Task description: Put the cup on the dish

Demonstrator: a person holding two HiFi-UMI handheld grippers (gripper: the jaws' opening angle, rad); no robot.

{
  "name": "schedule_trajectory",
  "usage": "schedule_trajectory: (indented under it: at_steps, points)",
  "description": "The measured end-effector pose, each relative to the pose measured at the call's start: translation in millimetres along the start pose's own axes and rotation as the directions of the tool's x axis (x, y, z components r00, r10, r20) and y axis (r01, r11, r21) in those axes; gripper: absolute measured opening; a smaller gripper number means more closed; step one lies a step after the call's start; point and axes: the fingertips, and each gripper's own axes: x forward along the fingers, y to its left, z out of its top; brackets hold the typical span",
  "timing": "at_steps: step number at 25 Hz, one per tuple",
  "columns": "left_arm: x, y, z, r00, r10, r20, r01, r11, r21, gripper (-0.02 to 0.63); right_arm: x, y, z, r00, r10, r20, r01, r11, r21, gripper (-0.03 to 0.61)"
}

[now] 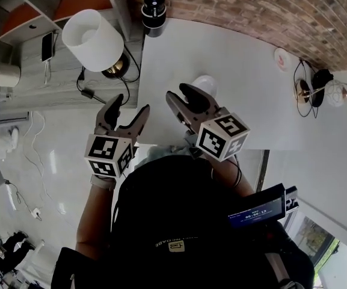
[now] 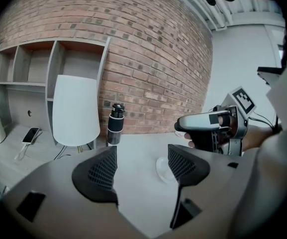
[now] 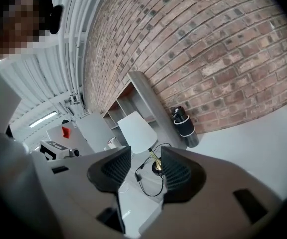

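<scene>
Left gripper view: left claw (image 2: 142, 158) black, cross-hatched, parted

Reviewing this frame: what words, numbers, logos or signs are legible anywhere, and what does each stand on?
"00:00:13", as best it reads, on the blue display of the dark device at the person's side; the digits are small.
Logo patch on the person's black garment: too small to read.
Left gripper and right gripper: their cubes bear square marker patterns only, no letters.
Both gripper views: nothing readable.
</scene>
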Motion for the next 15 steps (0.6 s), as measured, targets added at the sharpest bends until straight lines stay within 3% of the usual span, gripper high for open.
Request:
schedule_trajectory:
  at_steps: [4,7,15]
  points:
    - [-12.1,-3.9,9.4,0.999,0.028,0.045,-0.025,0.996,-0.085,0.325,-3.2,8.5,5.1,0.999,0.043,-0.004,-0.043,0.999,-0.034,0.189]
    - [-19.8,-9.4,15.3,0.996,0.060,0.068,-0.052,0.993,-0.104,0.263,-9.5,10.9,6.1,0.998,0.070,-0.005,-0.070,0.997,-0.045,0.189]
    - [-31.1,-32.8,32.2,0.987,0.093,0.130,-0.073,0.986,-0.147,0.262,-24.7,15.1,14.3,0.991,0.135,-0.004,-0.135,0.987,-0.085,0.189]
